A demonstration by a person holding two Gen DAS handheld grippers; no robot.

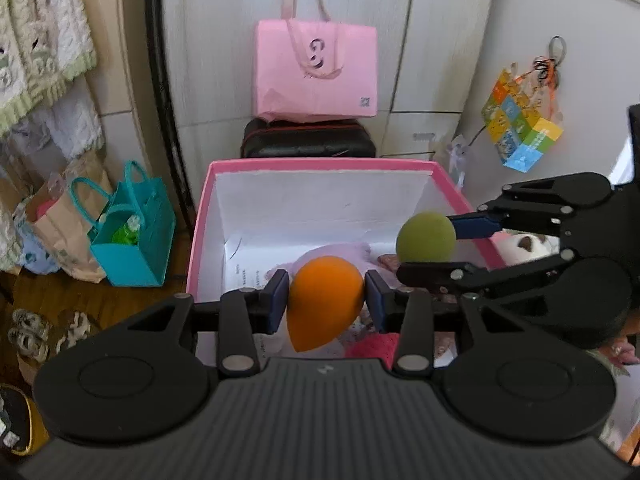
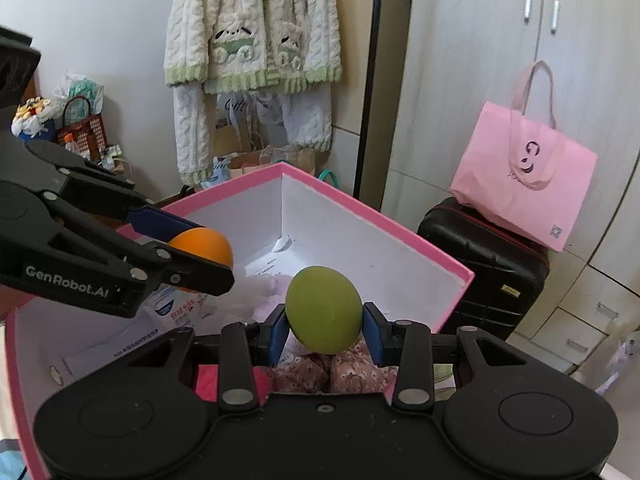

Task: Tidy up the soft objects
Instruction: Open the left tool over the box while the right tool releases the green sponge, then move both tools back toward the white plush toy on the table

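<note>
An orange egg-shaped sponge (image 1: 324, 304) hangs over the near part of a pink box (image 1: 320, 165) with white inner walls. My left gripper (image 1: 326, 300) is shut on it, a blue pad pressing each side. My right gripper (image 2: 325, 326) is shut on a green egg-shaped sponge (image 2: 323, 308) over the same box (image 2: 328, 188). In the left wrist view the right gripper (image 1: 428, 248) comes in from the right with the green sponge (image 1: 426, 236) above the box's right wall. In the right wrist view the left gripper (image 2: 200, 252) enters from the left with the orange sponge (image 2: 206, 246). Pink and floral soft things (image 2: 352, 372) and papers lie inside.
A pink tote bag (image 1: 316, 68) rests on a black suitcase (image 1: 308, 140) behind the box, against a white wardrobe. A teal bag (image 1: 132, 240) and a paper bag stand on the floor at the left. Knitted clothes (image 2: 256, 40) hang on the wall. A colourful paper bag (image 1: 520, 128) hangs at the right.
</note>
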